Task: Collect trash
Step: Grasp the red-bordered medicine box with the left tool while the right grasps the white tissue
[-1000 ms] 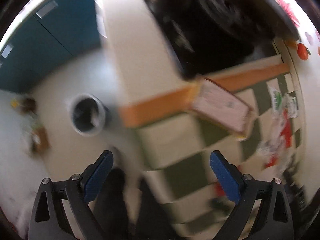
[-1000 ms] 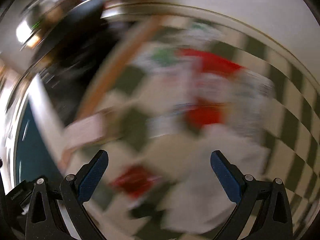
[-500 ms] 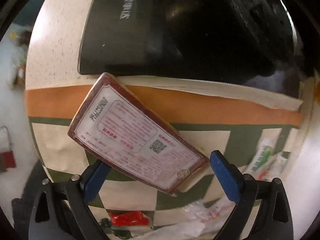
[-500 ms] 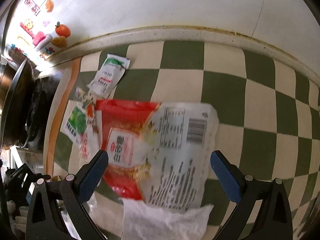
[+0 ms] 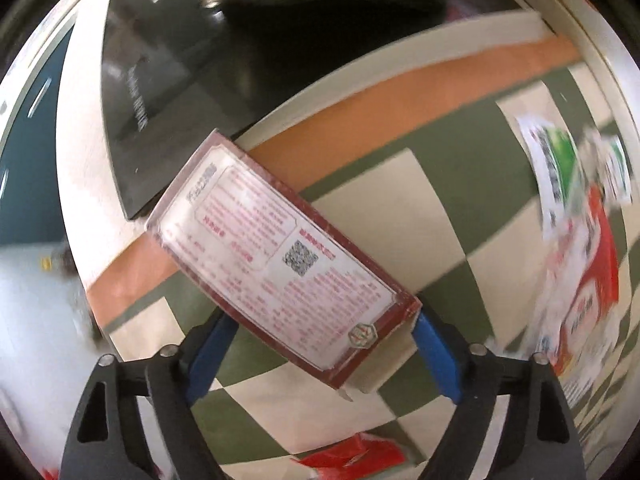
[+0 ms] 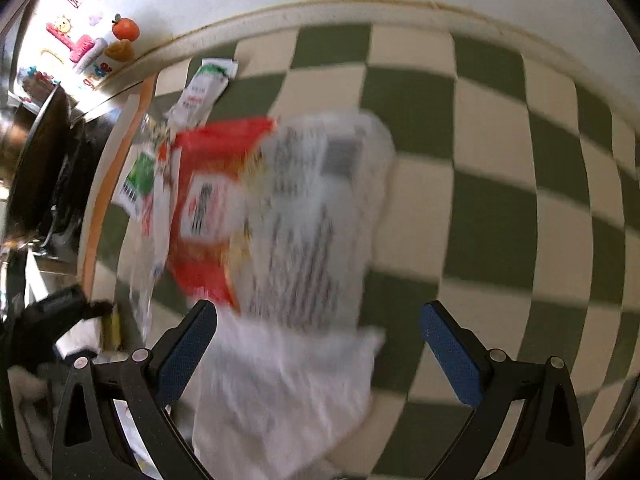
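Left wrist view showed the left gripper [image 5: 320, 344] with its blue fingers spread apart, the near end of a red-edged box [image 5: 280, 256] lying between them on the green-checked cloth [image 5: 440, 184]; contact was unclear. To its right lay blurred wrappers [image 5: 580, 248]. In the right wrist view, the right gripper [image 6: 320, 348] was likewise spread wide, hovering above a red and white packet [image 6: 264, 216] and a white crumpled tissue [image 6: 288, 384], holding nothing.
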A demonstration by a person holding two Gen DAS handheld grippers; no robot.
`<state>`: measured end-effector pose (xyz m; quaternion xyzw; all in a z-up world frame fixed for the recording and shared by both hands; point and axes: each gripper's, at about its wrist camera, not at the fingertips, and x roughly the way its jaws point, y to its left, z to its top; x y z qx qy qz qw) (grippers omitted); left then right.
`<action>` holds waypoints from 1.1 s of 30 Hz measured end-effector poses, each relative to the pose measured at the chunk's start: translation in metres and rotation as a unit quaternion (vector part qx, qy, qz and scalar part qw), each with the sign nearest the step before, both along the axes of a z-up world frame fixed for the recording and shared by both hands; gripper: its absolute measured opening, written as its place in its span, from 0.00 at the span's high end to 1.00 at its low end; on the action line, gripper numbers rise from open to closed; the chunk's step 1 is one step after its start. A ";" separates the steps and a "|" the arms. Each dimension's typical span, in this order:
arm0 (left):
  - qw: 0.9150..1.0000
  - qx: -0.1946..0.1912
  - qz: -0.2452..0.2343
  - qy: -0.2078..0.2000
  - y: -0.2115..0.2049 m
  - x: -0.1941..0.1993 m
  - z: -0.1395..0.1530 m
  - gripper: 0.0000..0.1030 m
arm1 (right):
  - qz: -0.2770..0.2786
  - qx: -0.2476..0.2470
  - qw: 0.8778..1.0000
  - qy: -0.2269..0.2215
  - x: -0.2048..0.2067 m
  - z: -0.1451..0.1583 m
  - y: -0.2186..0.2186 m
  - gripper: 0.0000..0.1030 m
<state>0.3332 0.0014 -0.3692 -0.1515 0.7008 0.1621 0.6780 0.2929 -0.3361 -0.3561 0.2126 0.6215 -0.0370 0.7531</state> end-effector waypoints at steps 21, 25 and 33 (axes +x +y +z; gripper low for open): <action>0.994 -0.107 -0.003 -0.021 0.034 -0.086 0.008 0.33 | 0.100 -0.097 0.990 -0.011 -0.049 -0.040 0.042 0.97; 0.993 -0.109 0.029 -0.017 0.041 -0.087 0.005 0.33 | 0.076 -0.088 0.993 0.014 -0.044 -0.045 0.033 0.76; 0.996 -0.039 0.075 -0.004 0.053 -0.039 -0.005 0.33 | 0.062 -0.065 0.996 0.004 -0.044 -0.058 0.049 0.35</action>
